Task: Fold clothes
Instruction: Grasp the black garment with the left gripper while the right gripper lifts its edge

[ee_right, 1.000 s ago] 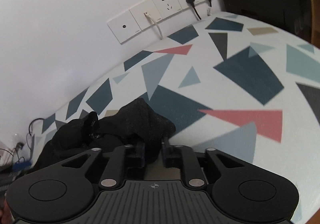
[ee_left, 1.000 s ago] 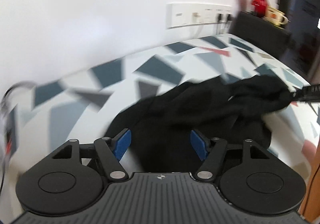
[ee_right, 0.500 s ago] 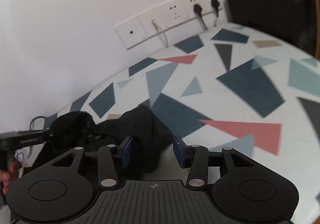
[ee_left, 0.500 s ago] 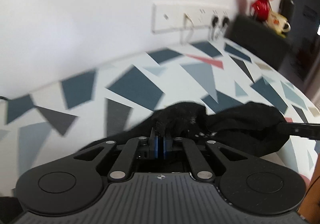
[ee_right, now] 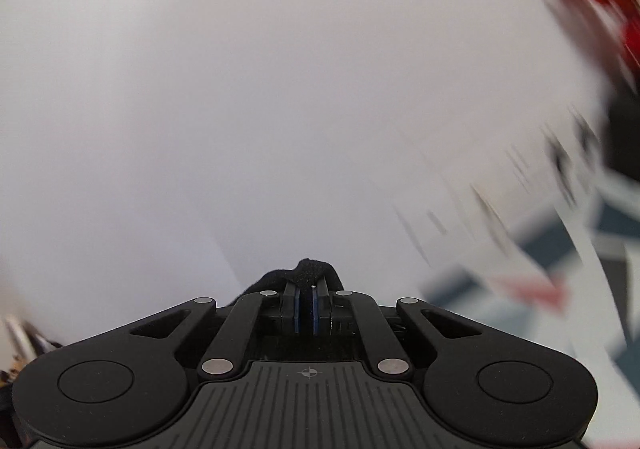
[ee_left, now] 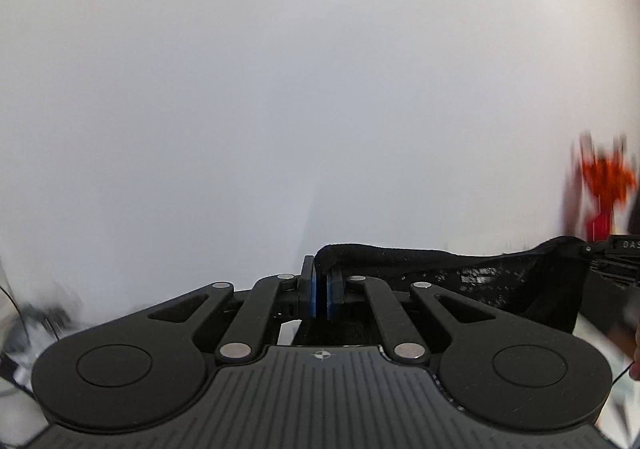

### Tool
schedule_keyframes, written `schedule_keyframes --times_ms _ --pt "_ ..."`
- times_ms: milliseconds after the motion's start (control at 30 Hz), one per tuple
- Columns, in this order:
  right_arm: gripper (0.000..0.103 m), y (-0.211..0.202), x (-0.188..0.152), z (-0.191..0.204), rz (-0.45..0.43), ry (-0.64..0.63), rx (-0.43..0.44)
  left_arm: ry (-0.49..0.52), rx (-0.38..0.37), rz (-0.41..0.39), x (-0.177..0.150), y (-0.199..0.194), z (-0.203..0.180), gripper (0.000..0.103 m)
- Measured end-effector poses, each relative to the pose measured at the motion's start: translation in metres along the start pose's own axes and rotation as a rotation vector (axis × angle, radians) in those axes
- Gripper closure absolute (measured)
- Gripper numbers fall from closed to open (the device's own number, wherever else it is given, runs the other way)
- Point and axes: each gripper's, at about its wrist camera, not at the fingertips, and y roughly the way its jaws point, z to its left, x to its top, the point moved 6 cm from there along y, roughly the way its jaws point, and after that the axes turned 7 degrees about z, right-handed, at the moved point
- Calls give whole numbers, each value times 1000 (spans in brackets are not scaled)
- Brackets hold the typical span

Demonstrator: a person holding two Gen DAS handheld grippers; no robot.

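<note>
Plain white wall [ee_left: 280,89] ahead; left tool [ee_left: 320,291] and right tool [ee_right: 306,303] each clamped on black knit garment [ee_left: 460,269], stretched toward 3 o'clock; keep both level, edge taut, before laying flat

Bright, even light, my views mostly washed-out white wall [ee_left: 280,89], no glare spots. Heavy motion blur at the edges: orange flowers [ee_left: 606,173] smeared in both views, patterned tabletop [ee_right: 560,249] streaked diagonally on my right. My gripper bodies stay sharp. Fisheye bends the corners, dark vignette there. Shadows soft, faint.
</note>
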Motion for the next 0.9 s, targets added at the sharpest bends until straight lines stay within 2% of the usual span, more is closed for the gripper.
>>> schedule_keyframes --times_ms 100,200,300,333,400,467,567,667,800,900 --pt "98 -26 49 53 -127 -73 92 -41 19 -160 42 -47 9 99" --pt "98 -63 78 94 -246 -123 160 -46 2 -311 71 -97 7 98" --pt "98 -100 84 130 -386 -286 165 -26 -1 -427 90 -137 1 99" --pt "98 -103 82 139 -384 -354 149 -23 0 -449 95 -146 -1 99" --pt "98 -105 82 143 -337 -367 124 -42 -32 -455 100 -157 -2 99" --pt "98 -116 86 141 -325 -314 151 -44 -46 -473 102 -166 -4 99" --pt "98 -146 87 142 -362 -288 181 -25 -57 -525 102 -187 -9 98" --pt "98 -183 85 149 -404 -308 209 -19 -102 -546 102 -213 -14 98" --pt "98 -237 83 165 -450 -366 235 -9 -159 -529 100 -236 -20 98" --pt "98 -247 88 163 -399 -358 225 -27 -185 -466 98 -226 -17 98"
